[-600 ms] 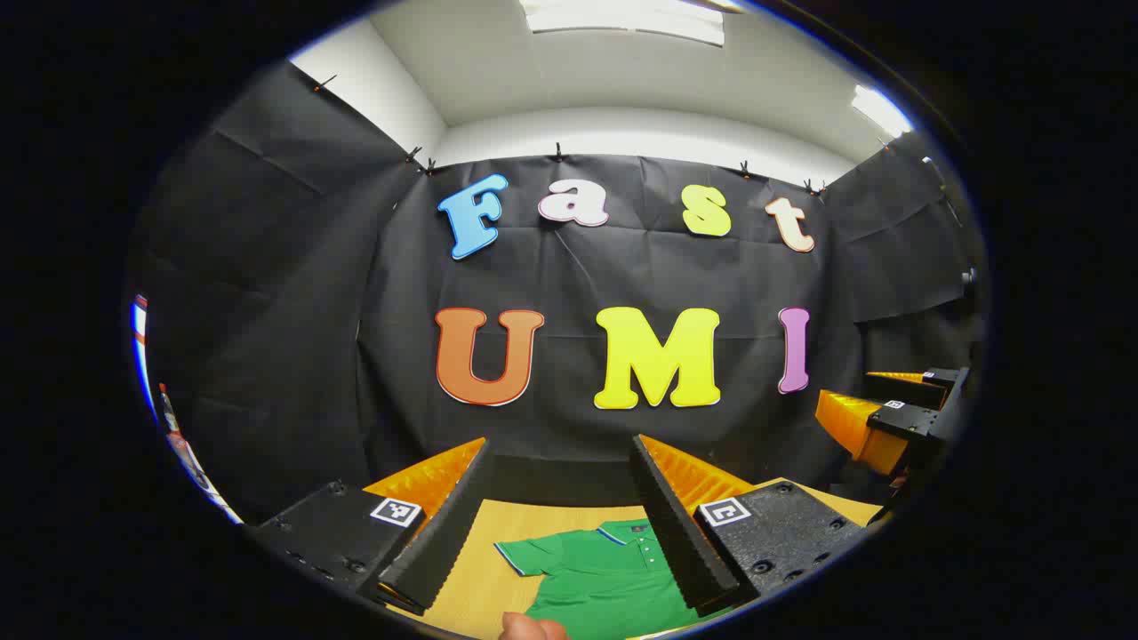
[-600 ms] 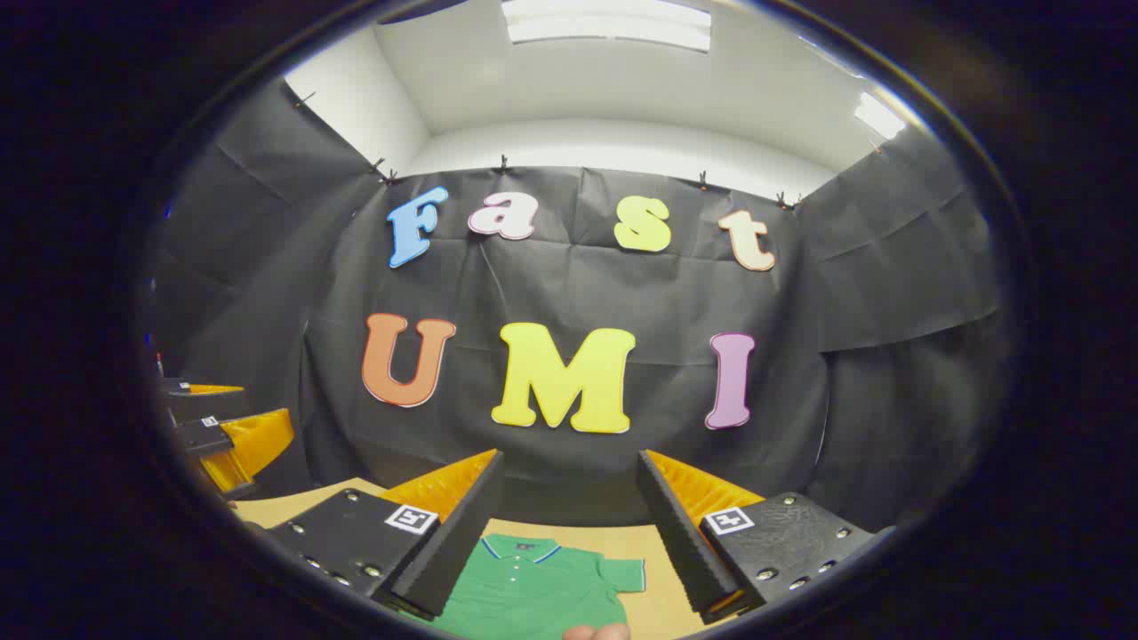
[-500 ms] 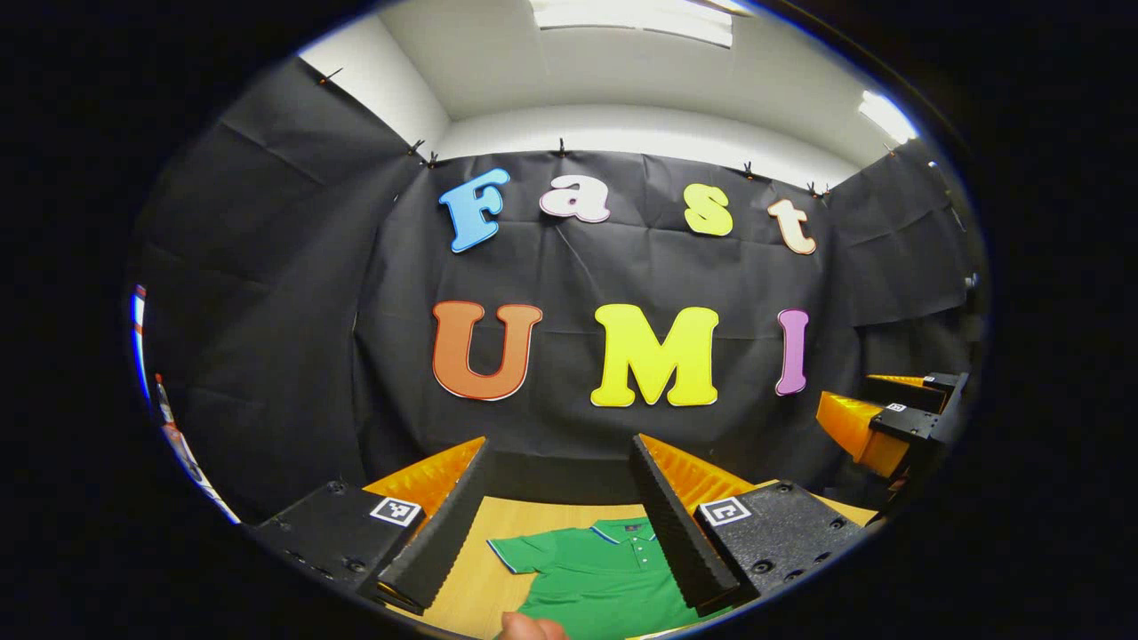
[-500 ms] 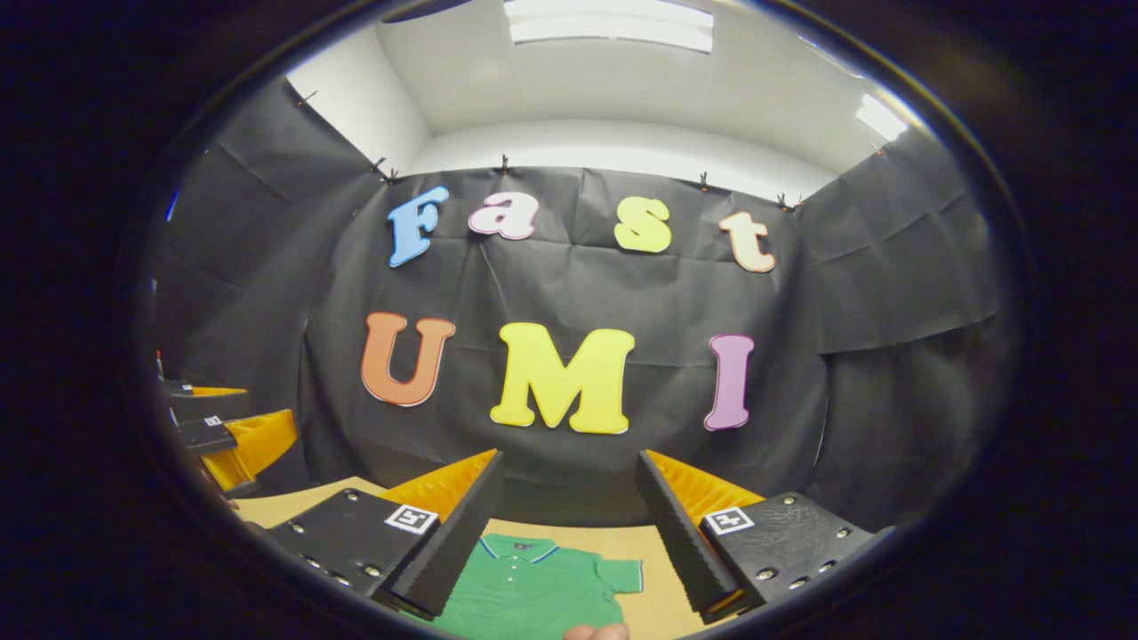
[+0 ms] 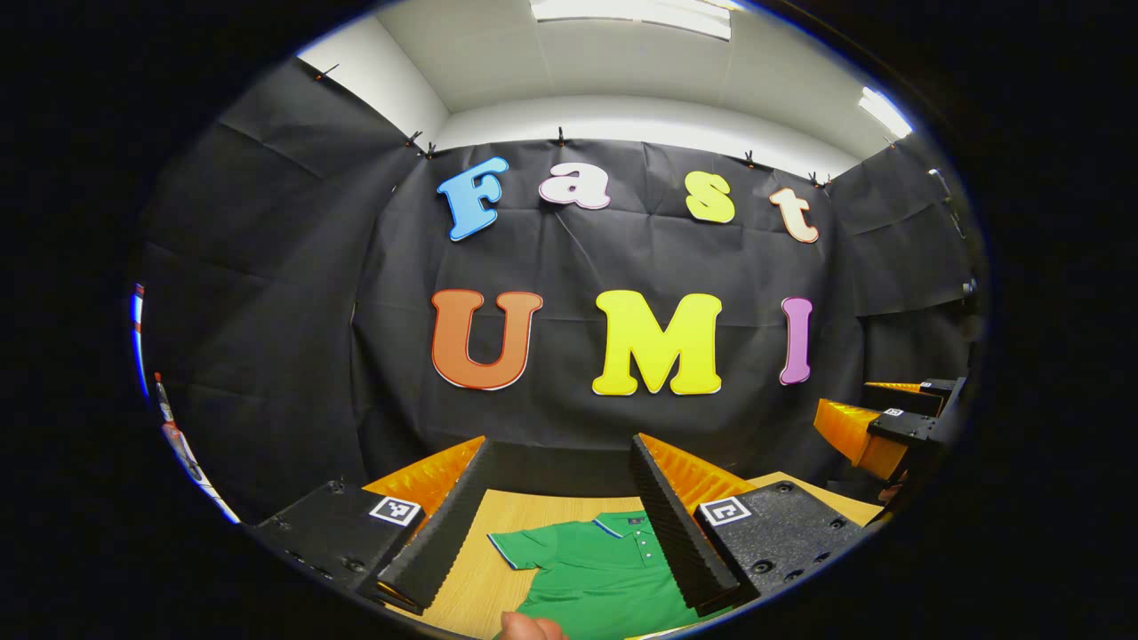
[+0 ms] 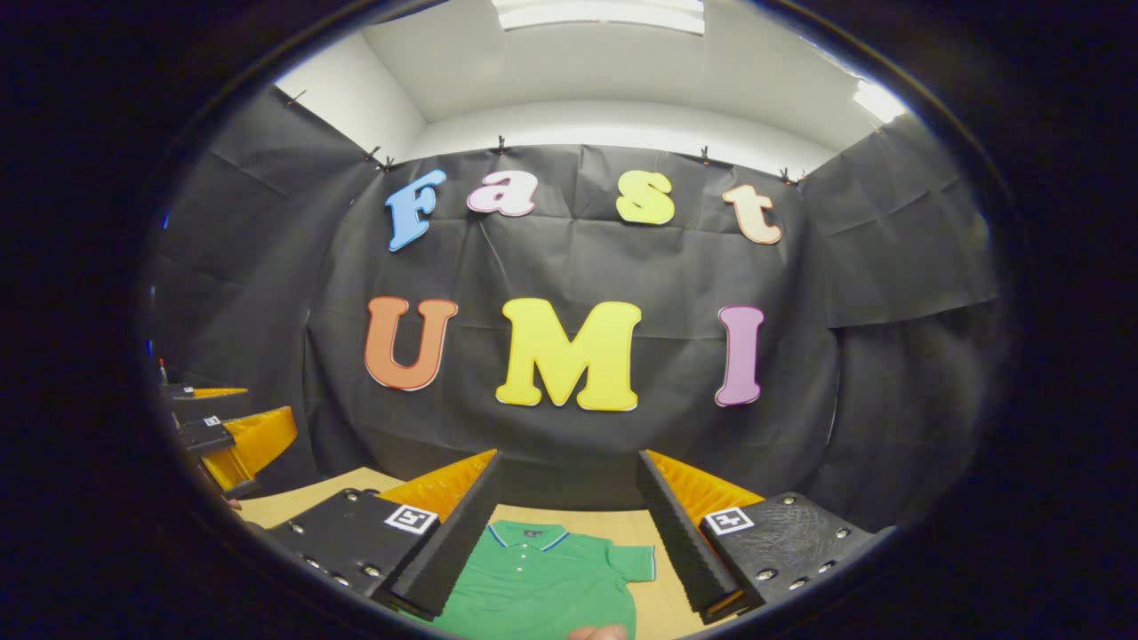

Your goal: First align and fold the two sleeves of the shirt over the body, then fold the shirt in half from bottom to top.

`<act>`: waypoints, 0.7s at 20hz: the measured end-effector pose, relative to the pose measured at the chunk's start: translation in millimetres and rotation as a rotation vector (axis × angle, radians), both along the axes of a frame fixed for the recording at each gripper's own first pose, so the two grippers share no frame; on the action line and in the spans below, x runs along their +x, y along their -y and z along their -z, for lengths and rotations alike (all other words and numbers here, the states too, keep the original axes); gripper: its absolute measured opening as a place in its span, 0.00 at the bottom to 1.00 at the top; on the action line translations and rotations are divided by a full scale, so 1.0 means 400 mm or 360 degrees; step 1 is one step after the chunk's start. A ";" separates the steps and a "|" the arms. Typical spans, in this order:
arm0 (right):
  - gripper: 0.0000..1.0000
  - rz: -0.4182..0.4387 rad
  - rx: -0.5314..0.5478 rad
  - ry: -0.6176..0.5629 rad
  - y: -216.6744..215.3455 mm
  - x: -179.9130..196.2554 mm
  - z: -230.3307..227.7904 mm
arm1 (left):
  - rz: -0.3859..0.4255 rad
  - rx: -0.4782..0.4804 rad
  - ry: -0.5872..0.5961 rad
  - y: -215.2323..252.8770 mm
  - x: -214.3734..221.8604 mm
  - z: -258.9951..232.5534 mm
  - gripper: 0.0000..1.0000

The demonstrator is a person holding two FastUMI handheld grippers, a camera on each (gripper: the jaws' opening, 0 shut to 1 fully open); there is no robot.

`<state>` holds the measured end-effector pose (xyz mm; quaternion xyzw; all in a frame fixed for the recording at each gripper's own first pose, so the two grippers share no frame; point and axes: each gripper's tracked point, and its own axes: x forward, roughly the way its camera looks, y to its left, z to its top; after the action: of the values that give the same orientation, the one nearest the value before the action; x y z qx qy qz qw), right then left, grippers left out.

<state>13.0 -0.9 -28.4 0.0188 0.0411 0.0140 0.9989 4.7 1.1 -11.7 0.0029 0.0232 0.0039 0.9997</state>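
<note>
Black-draped booth walls ring the wooden bench, where the green shirt lies flat near its far edge, more visible now that both views have dipped, left hand-held gripper and right hand-held gripper apart, folding apparently unstarted.

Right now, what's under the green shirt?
The green shirt lies spread flat, sleeves unfolded, on the wooden table. Bare wood shows round its collar and sleeves; anything beneath the cloth is covered and cannot be seen.
</note>
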 end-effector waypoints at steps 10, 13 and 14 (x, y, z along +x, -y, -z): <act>0.92 0.0022 -0.0031 -0.0027 0.021 -0.001 0.017 | 0.0034 0.0012 -0.0020 0.019 0.006 0.012 0.98; 0.92 0.0022 -0.0018 -0.0039 0.026 0.009 0.023 | 0.0052 0.0028 -0.0016 0.029 0.018 0.011 0.98; 0.93 0.0019 -0.0019 -0.0042 0.028 0.011 0.023 | 0.0054 0.0027 -0.0017 0.031 0.019 0.014 0.98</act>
<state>17.3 -12.2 -37.8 0.0132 0.0541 0.0074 0.9984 12.4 -11.2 -17.4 0.0116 0.0286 -0.0129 0.9994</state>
